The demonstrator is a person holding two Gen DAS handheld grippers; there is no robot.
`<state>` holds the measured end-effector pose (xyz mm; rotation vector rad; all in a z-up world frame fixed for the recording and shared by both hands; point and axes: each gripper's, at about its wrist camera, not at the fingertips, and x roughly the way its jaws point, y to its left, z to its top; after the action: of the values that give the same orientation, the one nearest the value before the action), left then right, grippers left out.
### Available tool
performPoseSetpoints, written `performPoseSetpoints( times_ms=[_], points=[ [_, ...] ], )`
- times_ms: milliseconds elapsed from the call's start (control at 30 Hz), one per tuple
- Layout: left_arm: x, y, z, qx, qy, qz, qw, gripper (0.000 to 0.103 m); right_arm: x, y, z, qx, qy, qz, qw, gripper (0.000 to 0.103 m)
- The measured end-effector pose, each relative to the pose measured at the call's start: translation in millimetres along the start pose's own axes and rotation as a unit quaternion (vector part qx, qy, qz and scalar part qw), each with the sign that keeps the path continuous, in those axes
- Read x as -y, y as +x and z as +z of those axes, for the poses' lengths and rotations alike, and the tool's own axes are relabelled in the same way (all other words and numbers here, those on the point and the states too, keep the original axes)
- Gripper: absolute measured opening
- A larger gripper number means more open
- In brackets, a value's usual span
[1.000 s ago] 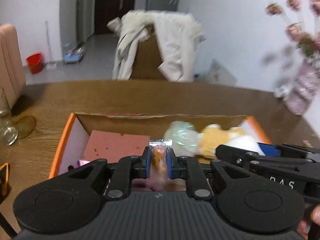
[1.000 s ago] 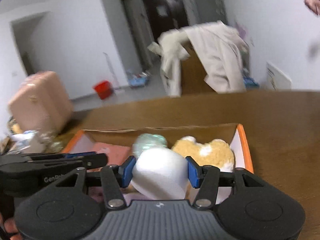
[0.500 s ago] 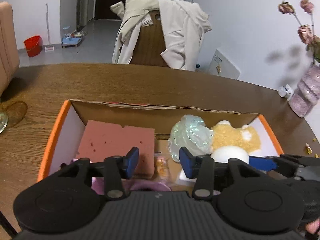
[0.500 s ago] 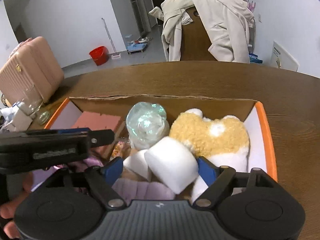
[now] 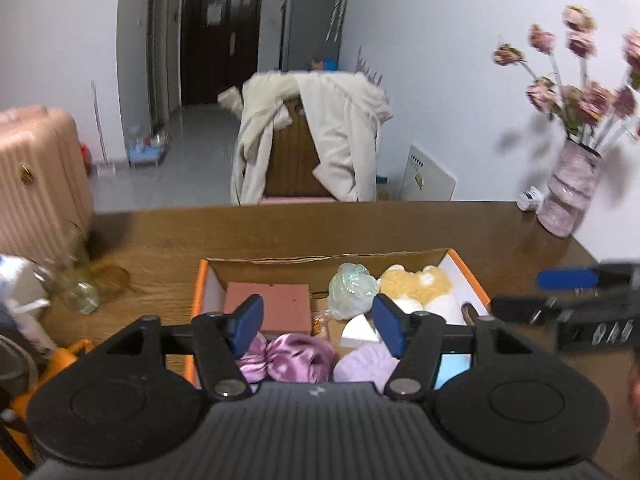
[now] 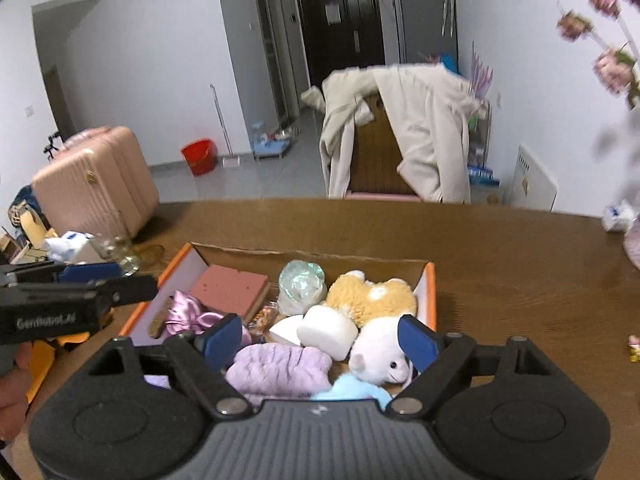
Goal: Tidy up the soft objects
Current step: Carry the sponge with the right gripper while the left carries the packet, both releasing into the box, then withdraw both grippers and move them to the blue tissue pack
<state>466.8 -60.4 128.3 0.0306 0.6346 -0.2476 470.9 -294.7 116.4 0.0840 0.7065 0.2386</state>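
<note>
An orange-rimmed cardboard box (image 6: pixel 430 292) on the wooden table holds a pink sponge (image 6: pixel 230 290), a crinkled green ball (image 6: pixel 300 286), a tan plush (image 6: pixel 372 298), a white foam piece (image 6: pixel 328 330), a snack packet (image 6: pixel 264 316), a purple satin scrunchie (image 5: pixel 296 360), a lilac fuzzy item (image 6: pixel 280 368) and a white plush lamb (image 6: pixel 380 354). My left gripper (image 5: pixel 319 324) hovers above the box's near left part. Its jaws are opening and hold nothing. Over the near right part, my right gripper (image 6: pixel 320 339) is also opening and empty.
A vase of pink flowers (image 5: pixel 568 196) stands at the table's far right. A glass jar (image 5: pixel 80 292) and clutter sit left of the box. Beyond the table are a chair draped with a cream coat (image 5: pixel 312 140) and a pink suitcase (image 5: pixel 36 176).
The left gripper let go of the snack packet and the right let go of the white foam piece; both lie in the box. Both grippers opened, rose and drew back.
</note>
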Motion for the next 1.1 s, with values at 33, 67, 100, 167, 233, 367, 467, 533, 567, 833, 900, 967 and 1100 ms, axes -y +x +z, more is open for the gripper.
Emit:
performPoseSetpoints(
  times_ms=[33, 67, 100, 167, 233, 367, 467, 533, 567, 833, 900, 967, 1100],
  points=[
    [4, -15, -8, 0.011, 0.018, 0.006, 0.9998, 0.074, 0, -14, -4, 0.010, -0.003, 0.001, 1.000, 0.085],
    [7, -29, -17, 0.022, 0.036, 0.011, 0.9991, 0.077, -1, -31, -12, 0.024, -0.008, 0.004, 1.000, 0.086],
    [11, -45, -29, 0.036, 0.055, 0.017, 0.9977, 0.077, -2, -45, -20, 0.040, -0.013, 0.010, 0.999, 0.088],
    [16, -76, -58, 0.066, 0.086, 0.028, 0.9937, 0.081, -6, -77, -47, 0.072, -0.023, 0.022, 0.997, 0.089],
    [18, -105, -87, 0.087, 0.092, 0.029, 0.9915, 0.082, -10, -98, -72, 0.091, -0.026, 0.027, 0.995, 0.089],
    [17, -151, -139, 0.101, 0.053, 0.006, 0.9935, 0.085, -16, -138, -128, 0.122, -0.020, 0.033, 0.992, 0.089],
    [17, -178, -178, 0.124, 0.039, 0.008, 0.9915, 0.092, -23, -158, -167, 0.142, -0.010, 0.042, 0.989, 0.091],
    [17, -189, -201, 0.130, 0.027, 0.010, 0.9911, 0.095, -28, -164, -193, 0.146, -0.003, 0.058, 0.988, 0.093],
    [15, -194, -215, 0.126, 0.012, 0.013, 0.9918, 0.095, -31, -165, -206, 0.145, 0.000, 0.060, 0.988, 0.094],
    [9, -235, -290, 0.108, -0.016, 0.069, 0.9916, 0.097, -55, -175, -313, 0.133, 0.006, 0.035, 0.991, 0.094],
    [10, -241, -298, 0.109, -0.013, 0.088, 0.9901, 0.097, -56, -181, -327, 0.129, 0.008, 0.030, 0.991, 0.094],
    [8, -242, -301, 0.108, -0.018, 0.083, 0.9906, 0.098, -57, -187, -333, 0.136, 0.012, 0.020, 0.990, 0.095],
    [14, -233, -296, 0.100, -0.015, 0.079, 0.9917, 0.098, -61, -194, -333, 0.147, 0.008, 0.023, 0.989, 0.096]
  ],
)
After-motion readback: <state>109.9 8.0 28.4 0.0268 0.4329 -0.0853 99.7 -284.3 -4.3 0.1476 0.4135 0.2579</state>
